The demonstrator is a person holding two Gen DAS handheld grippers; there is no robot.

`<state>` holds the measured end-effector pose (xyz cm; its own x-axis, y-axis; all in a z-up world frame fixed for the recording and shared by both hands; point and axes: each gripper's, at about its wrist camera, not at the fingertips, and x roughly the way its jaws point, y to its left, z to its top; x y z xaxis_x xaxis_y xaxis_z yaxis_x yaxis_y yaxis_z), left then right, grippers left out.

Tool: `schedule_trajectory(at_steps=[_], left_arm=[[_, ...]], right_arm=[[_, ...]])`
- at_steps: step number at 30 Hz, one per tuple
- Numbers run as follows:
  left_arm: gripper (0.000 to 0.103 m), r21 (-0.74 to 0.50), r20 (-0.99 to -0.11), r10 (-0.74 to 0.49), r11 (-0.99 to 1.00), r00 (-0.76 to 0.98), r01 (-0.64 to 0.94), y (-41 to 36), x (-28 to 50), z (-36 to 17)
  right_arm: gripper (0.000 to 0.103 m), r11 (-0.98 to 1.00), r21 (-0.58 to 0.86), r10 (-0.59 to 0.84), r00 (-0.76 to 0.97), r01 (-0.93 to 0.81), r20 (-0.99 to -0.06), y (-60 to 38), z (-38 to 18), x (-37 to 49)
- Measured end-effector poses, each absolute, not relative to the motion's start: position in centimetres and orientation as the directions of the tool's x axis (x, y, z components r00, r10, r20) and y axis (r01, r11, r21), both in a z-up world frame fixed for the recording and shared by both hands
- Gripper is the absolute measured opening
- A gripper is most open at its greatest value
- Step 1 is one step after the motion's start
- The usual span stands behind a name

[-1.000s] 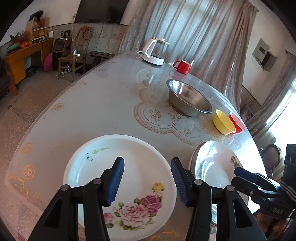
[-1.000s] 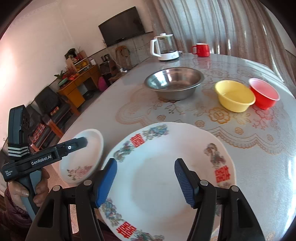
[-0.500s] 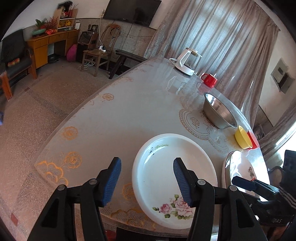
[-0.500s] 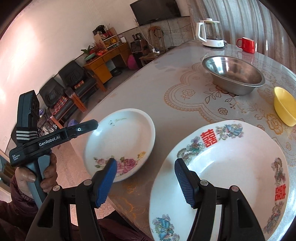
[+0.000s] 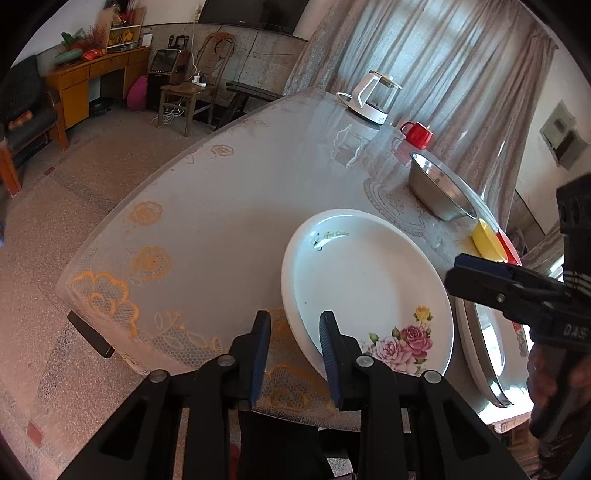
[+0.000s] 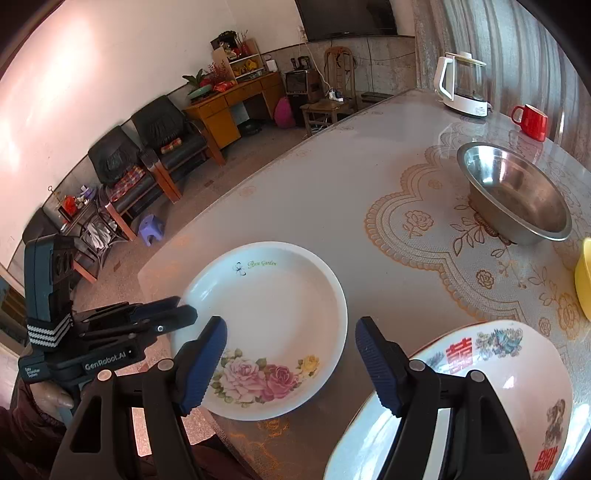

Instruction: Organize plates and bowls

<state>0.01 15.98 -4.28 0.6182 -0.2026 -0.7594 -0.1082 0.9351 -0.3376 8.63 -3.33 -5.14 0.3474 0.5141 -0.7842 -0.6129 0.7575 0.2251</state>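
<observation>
Left gripper point(image 5: 295, 354) closing astride rose plate point(image 5: 369, 280) rim, grip uncertain; right gripper point(image 6: 291, 354) spread, opening, nothing between.

both wrist cams close above table edge point(image 5: 207, 221), angled down, facing curtains, sharing rose plate point(image 5: 369, 280) point(image 6: 273, 306), steel bowl point(image 5: 439, 192) point(image 6: 517, 195)

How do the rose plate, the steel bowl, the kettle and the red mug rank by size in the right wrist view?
Rose plate, though nearest; steel bowl; kettle; red mug. Kettle and mug are farthest, so true sizes are unsure.

A home living room: armchairs point(image 6: 162, 136), wall television point(image 6: 347, 18), curtains point(image 5: 443, 74), dining table point(image 5: 240, 192)
</observation>
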Motion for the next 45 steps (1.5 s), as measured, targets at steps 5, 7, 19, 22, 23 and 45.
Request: schedule_trajectory(at_steps=[5,7,19,22,23,45], left_arm=[[0.021,-0.321,-0.758,-0.189,0.941,0.624,-0.104,15.0,0.1,-4.5],[0.021,-0.322,-0.755,-0.182,0.940,0.630,-0.114,15.0,0.3,-4.6],[0.020,-0.287,-0.756,-0.133,0.947,0.641,-0.143,15.4,4.0,-4.6],[0.023,-0.278,-0.752,-0.126,0.950,0.647,-0.139,15.3,4.3,-4.7],[0.025,-0.274,-0.750,-0.125,0.953,0.650,-0.132,15.3,4.2,-4.7],[0.029,-0.180,-0.733,-0.022,0.970,0.680,-0.163,13.8,3.5,-4.9]], right_arm=[[0.045,0.774,0.121,0.408,0.343,-0.622,-0.846,-1.2,-6.3,10.5],[0.023,0.780,0.038,0.339,0.370,-0.625,-0.865,-0.6,-6.9,10.8],[0.017,0.811,0.063,0.332,0.370,-0.581,-0.868,-1.5,-7.2,13.9],[0.017,0.814,0.099,0.348,0.344,-0.572,-0.872,-1.8,-7.5,14.6],[0.017,0.813,0.096,0.344,0.340,-0.574,-0.875,-1.8,-7.7,14.6],[0.043,0.777,0.106,0.371,0.314,-0.621,-0.874,-1.9,-8.3,12.9]])
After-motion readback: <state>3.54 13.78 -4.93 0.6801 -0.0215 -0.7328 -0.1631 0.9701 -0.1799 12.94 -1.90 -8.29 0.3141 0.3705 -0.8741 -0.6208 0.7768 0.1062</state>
